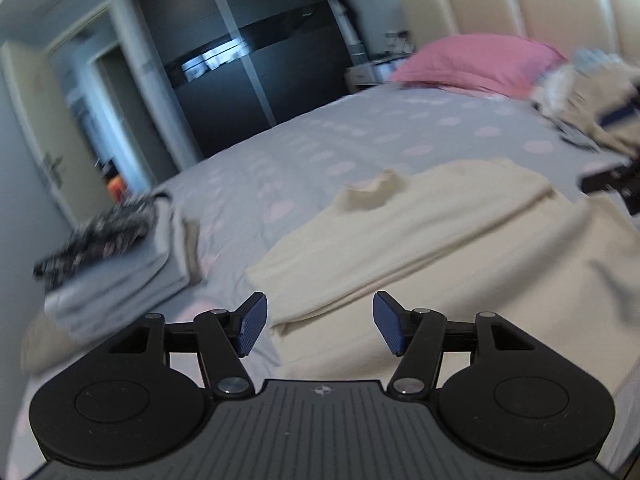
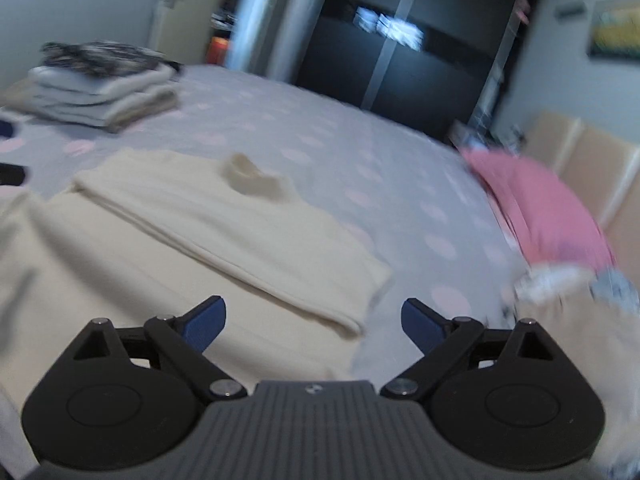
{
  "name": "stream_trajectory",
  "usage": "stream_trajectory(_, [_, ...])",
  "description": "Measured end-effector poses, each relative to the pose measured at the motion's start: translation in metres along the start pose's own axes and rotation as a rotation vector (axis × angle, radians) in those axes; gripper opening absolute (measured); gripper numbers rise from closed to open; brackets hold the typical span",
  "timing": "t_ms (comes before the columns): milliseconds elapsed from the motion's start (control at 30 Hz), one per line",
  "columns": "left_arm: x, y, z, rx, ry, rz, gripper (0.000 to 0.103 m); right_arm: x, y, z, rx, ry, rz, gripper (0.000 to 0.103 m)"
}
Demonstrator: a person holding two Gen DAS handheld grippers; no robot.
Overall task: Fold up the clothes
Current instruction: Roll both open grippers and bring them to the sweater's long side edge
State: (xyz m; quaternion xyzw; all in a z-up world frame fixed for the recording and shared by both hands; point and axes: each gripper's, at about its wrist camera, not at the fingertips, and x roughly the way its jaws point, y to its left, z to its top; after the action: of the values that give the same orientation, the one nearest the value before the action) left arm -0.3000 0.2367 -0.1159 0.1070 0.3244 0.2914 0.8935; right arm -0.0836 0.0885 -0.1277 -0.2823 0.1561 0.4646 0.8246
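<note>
This is a bedroom in a home. A wide bed [image 1: 360, 136] fills most of both views, spread with a grey sheet dotted with pale pink spots, a padded beige headboard [image 1: 520, 4] at its far end and a pink pillow [image 1: 480, 64] lying against it. A tall dark wardrobe with sliding doors [image 1: 248, 52] stands along the wall, beside an open doorway [image 1: 104, 120]. A stack of folded laundry [image 2: 100, 88] sits on the bed, and a framed picture [image 2: 616, 34] hangs on the wall.

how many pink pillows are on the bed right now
1: a pink fabric pillow lies at the head of the dotted grey bed, against the beige padded headboard. Others may be out of view.
</note>
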Motion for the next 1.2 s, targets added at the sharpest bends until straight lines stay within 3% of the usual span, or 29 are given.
stream_trajectory(267, [-0.006, -0.039, -0.013, 0.249, 0.053, -0.157, 0.057, -0.028, 0.049, -0.013, -0.334, -0.074, 0.176, 0.096])
stream_trajectory(433, [-0.016, -0.068, -0.026, 0.422, 0.07, -0.283, 0.057, -0.038, 0.077, -0.027, -0.514, 0.025, 0.351, 0.096])
stream_trajectory(533, [-0.021, -0.081, -0.039, 0.533, 0.094, -0.355, 0.057, -0.044, 0.091, -0.04, -0.625, 0.059, 0.38, 0.096])
stream_trajectory(633, [-0.023, -0.092, -0.052, 0.641, 0.107, -0.363, 0.057, -0.05, 0.1, -0.057, -0.743, 0.066, 0.381, 0.096])
stream_trajectory(833, [-0.024, -0.098, -0.072, 0.731, 0.103, -0.355, 0.057, -0.069, 0.112, -0.09, -0.923, 0.028, 0.415, 0.093])
stream_trajectory(900, [-0.025, -0.099, -0.076, 0.745, 0.091, -0.353, 0.057, -0.069, 0.115, -0.094, -0.941, 0.023, 0.396, 0.086])
stream_trajectory(1033, [-0.022, -0.102, -0.082, 0.787, 0.114, -0.33, 0.053, -0.065, 0.116, -0.099, -0.964, 0.021, 0.343, 0.055])
stream_trajectory(1200, [-0.022, -0.104, -0.088, 0.861, 0.122, -0.297, 0.053, -0.057, 0.113, -0.097, -0.954, 0.063, 0.325, 0.055])
